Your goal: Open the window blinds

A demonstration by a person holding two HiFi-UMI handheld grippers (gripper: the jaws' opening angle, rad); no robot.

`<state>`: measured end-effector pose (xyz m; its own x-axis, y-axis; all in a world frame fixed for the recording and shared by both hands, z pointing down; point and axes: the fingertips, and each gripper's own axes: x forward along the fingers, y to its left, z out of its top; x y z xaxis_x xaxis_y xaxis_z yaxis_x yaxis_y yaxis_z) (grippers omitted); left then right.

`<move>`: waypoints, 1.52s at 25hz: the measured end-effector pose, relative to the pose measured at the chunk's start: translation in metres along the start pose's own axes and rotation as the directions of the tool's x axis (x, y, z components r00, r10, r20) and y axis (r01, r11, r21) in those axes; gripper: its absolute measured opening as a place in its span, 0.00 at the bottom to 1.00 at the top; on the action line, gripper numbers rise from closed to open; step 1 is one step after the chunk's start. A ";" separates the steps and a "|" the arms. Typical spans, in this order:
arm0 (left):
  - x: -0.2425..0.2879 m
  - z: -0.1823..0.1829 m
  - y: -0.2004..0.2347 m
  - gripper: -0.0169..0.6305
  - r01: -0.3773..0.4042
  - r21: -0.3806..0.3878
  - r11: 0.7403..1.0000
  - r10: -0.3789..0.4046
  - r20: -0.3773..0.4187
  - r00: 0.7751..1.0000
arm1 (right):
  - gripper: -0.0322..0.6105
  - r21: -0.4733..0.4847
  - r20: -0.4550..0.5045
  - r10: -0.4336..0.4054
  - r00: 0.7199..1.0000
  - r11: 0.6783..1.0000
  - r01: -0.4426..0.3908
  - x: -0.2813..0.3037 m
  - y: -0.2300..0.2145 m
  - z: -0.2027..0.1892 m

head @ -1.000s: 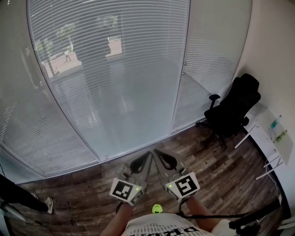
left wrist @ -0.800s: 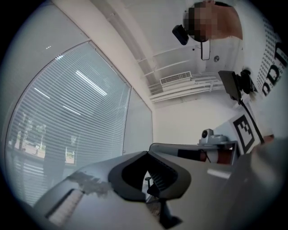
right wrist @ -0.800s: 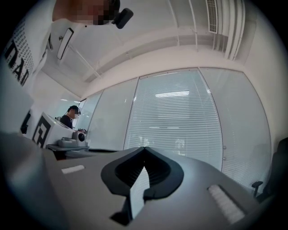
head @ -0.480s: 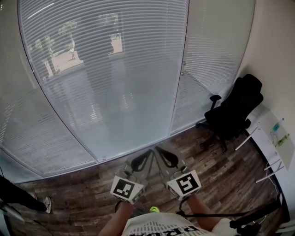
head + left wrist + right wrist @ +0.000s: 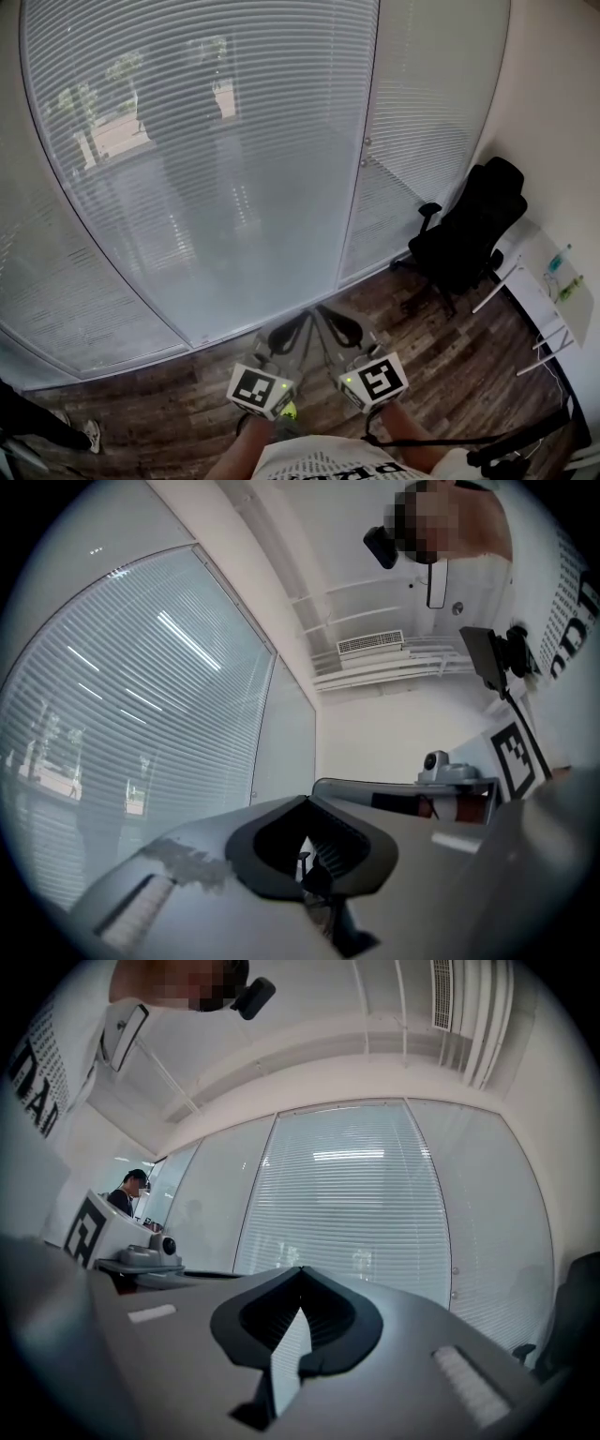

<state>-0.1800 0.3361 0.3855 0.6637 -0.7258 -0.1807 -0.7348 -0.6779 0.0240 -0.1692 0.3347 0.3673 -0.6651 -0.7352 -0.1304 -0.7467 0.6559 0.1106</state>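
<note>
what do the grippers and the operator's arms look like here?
The left gripper and right gripper match: grey bodies, black ribbed jaw pads, each with a white cube bearing black square markers. Bare forearms; white shirt with black print.

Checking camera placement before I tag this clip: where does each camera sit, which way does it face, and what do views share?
Head view: on the head, facing steeply down at blinds, floor, chair; both forearms, left gripper, right gripper show.
Left gripper view: on that gripper, along its shut fingers toward the blinds; shirt shows.
Right gripper view: likewise, facing the blinds squarely; shirt shows.
Shared: all three see the blinds.
</note>
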 end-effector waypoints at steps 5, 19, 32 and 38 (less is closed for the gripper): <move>0.020 -0.004 0.045 0.01 0.013 -0.015 1.000 -0.013 0.008 1.000 | 0.06 -0.013 -0.002 -0.014 1.000 1.000 0.014 0.044 -0.014 -0.009; 0.059 -0.001 0.119 0.01 0.091 0.017 0.996 -0.092 0.040 0.995 | 0.06 -0.028 0.011 -0.113 0.994 0.993 0.113 0.124 -0.048 -0.022; 0.104 -0.013 0.142 0.01 0.111 -0.010 0.994 -0.111 0.022 0.994 | 0.06 -0.018 0.008 -0.140 0.990 0.990 0.140 0.151 -0.089 -0.030; 0.143 -0.021 0.151 0.01 0.081 0.002 0.997 -0.081 0.000 0.997 | 0.06 0.001 0.000 -0.114 0.993 0.993 0.114 0.162 -0.128 -0.039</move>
<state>-0.1932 0.1280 0.3837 0.7210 -0.6685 -0.1825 -0.6789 -0.7342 0.0079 -0.1817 0.1248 0.3700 -0.5758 -0.8052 -0.1417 -0.8176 0.5681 0.0939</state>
